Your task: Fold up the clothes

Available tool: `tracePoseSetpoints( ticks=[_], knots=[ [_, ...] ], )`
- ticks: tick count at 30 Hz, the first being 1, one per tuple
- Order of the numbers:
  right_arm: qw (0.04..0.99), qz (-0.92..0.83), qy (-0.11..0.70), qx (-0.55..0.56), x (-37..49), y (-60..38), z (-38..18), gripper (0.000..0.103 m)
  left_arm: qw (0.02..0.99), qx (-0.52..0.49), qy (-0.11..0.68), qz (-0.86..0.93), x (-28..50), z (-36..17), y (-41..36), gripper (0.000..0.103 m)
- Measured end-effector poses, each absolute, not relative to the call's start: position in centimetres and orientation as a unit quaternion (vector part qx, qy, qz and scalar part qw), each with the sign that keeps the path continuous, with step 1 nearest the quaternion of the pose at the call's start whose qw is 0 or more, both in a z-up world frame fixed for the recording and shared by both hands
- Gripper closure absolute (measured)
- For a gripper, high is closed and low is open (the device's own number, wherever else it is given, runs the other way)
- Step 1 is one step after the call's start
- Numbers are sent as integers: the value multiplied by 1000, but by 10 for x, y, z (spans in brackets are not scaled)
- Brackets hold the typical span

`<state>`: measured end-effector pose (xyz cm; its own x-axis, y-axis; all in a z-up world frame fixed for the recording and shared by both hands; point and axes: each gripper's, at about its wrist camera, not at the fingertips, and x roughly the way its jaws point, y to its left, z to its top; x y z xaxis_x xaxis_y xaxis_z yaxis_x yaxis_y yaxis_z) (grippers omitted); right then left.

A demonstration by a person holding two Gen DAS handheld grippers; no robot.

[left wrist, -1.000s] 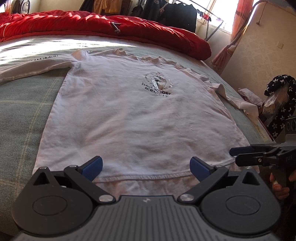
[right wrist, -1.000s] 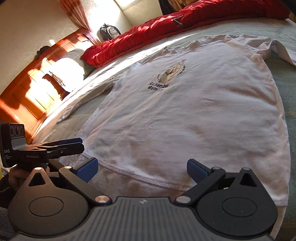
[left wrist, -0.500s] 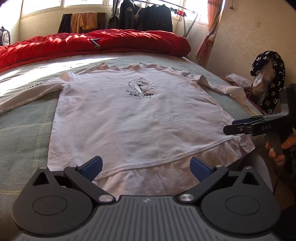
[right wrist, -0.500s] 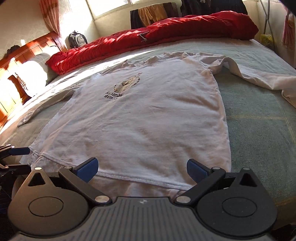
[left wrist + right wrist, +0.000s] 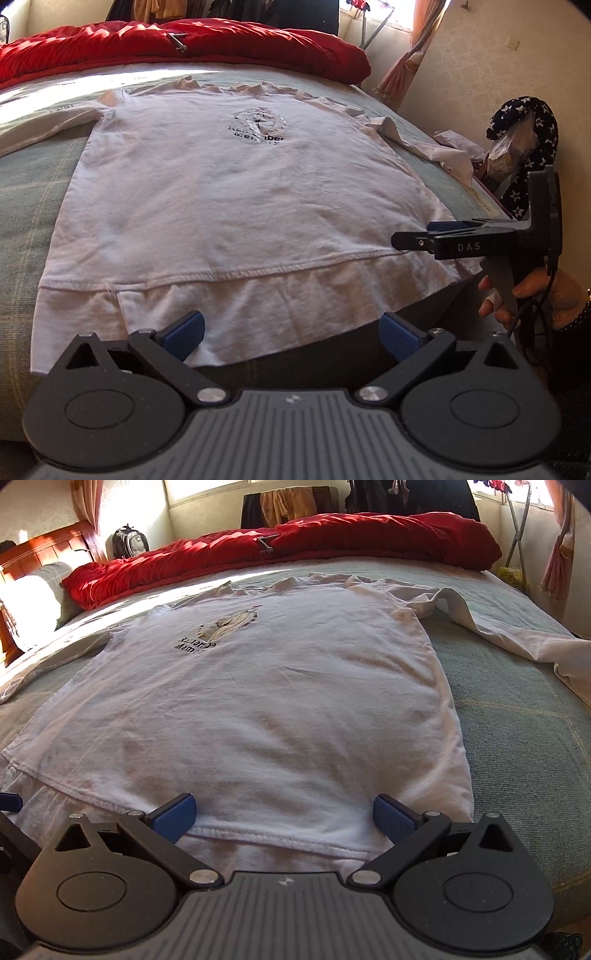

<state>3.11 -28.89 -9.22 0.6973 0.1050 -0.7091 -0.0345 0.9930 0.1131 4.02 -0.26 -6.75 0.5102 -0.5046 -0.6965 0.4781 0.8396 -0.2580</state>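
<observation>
Green check covers the bed (image 5: 33, 192), and on it my white shirt (image 5: 236, 192) lies flat, print up, sleeves out, hem nearest me. In the last second both grippers have swung from slanted views to face the hem squarely and drawn nearer it. Left gripper (image 5: 291, 330) gapes wide, empty, at the hem's left part; right gripper (image 5: 282, 812) likewise at the right. I judge a hem grasp is being lined up.
</observation>
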Motion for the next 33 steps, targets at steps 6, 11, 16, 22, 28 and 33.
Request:
tracePoseSetpoints(
  ticks=[6, 11, 16, 22, 28, 33],
  knots=[
    [925, 36, 374, 45, 28, -288, -94, 0, 888, -48, 369, -271, 94, -41, 5, 3],
    [928, 35, 368, 44, 26, -287, -95, 0, 882, -72, 378, -273, 157, -45, -14, 3],
    [927, 36, 370, 45, 26, -288, -95, 0, 866, -108, 401, -278, 209, -61, -25, 3],
    [927, 39, 370, 45, 26, -289, -94, 0, 860, -139, 414, -263, 255, -78, -15, 3],
    [926, 50, 371, 43, 26, -291, -94, 0, 876, -136, 417, -199, 286, -85, 15, 3],
    [927, 49, 371, 39, 26, -290, -94, 0, 883, -145, 417, -157, 289, -83, 38, 3]
  ],
)
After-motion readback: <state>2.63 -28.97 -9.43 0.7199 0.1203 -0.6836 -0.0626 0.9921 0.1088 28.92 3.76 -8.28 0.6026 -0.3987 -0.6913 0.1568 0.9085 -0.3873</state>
